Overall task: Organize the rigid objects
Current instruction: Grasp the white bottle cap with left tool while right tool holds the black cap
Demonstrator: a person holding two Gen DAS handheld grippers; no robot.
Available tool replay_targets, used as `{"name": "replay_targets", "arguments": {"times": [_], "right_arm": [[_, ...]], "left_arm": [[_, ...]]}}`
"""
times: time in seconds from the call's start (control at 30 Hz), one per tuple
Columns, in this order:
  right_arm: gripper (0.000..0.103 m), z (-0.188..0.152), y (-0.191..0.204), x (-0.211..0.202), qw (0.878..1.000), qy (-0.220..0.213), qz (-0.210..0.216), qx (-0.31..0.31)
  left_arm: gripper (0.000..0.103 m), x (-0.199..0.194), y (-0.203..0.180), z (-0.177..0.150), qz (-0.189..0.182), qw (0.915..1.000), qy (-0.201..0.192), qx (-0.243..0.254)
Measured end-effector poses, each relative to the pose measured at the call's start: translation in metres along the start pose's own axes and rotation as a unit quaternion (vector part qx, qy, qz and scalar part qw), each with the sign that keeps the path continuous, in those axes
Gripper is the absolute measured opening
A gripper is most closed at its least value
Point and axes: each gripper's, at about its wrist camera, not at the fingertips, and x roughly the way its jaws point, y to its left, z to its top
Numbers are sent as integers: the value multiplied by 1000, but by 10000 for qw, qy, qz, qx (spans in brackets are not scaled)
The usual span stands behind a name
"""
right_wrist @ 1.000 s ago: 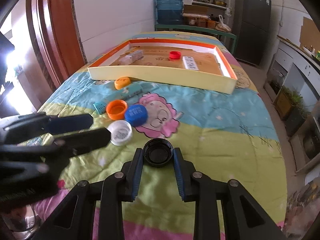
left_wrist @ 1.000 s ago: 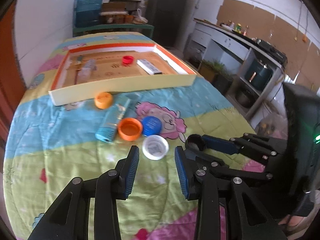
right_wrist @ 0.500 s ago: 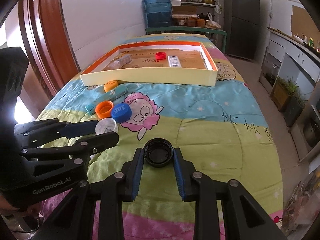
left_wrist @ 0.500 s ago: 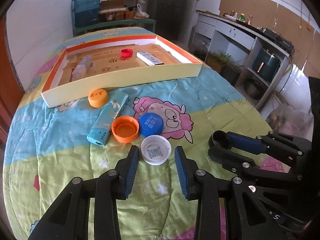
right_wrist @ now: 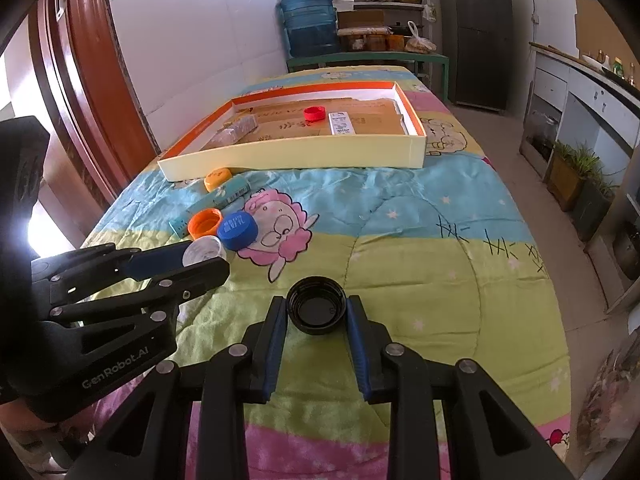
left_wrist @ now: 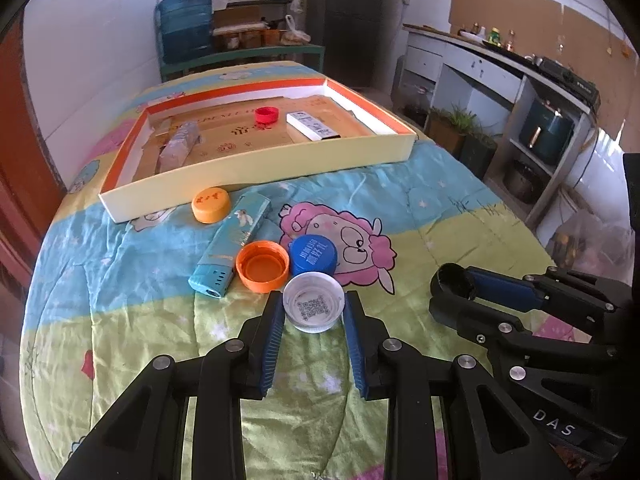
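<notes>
My left gripper point(left_wrist: 313, 312) is open, its fingers on either side of a white cap point(left_wrist: 313, 307) lying open side up on the quilt. An orange cap point(left_wrist: 262, 265), a blue cap point(left_wrist: 313, 255), a teal lighter point(left_wrist: 231, 242) and a second orange cap point(left_wrist: 211, 204) lie just beyond it. My right gripper point(right_wrist: 317, 312) is shut on a black cap point(right_wrist: 317, 310), held above the quilt; it also shows in the left wrist view point(left_wrist: 453, 283). A cream and orange tray point(left_wrist: 256, 168) farther back holds a red cap point(left_wrist: 266, 115), a white box point(left_wrist: 312, 125) and a clear packet point(left_wrist: 179, 146).
The cartoon quilt point(right_wrist: 420, 240) covers the whole table. A wooden door point(right_wrist: 86, 80) stands to the left. A water jug point(right_wrist: 310, 24) and shelves stand behind the table, with cabinets point(right_wrist: 576, 104) on the right.
My left gripper has moved forward, so the white cap now sits between its fingers. My right gripper has kept hold of the black cap and drawn back a little.
</notes>
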Motion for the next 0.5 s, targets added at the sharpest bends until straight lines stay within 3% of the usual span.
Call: {"name": "replay_targets", "arguments": {"times": [0.5], "right_arm": [[30,32,22,2,9993,-202,98,-296]], "left_arm": [[31,-24,30,11,172,9986,-239,-435]]}}
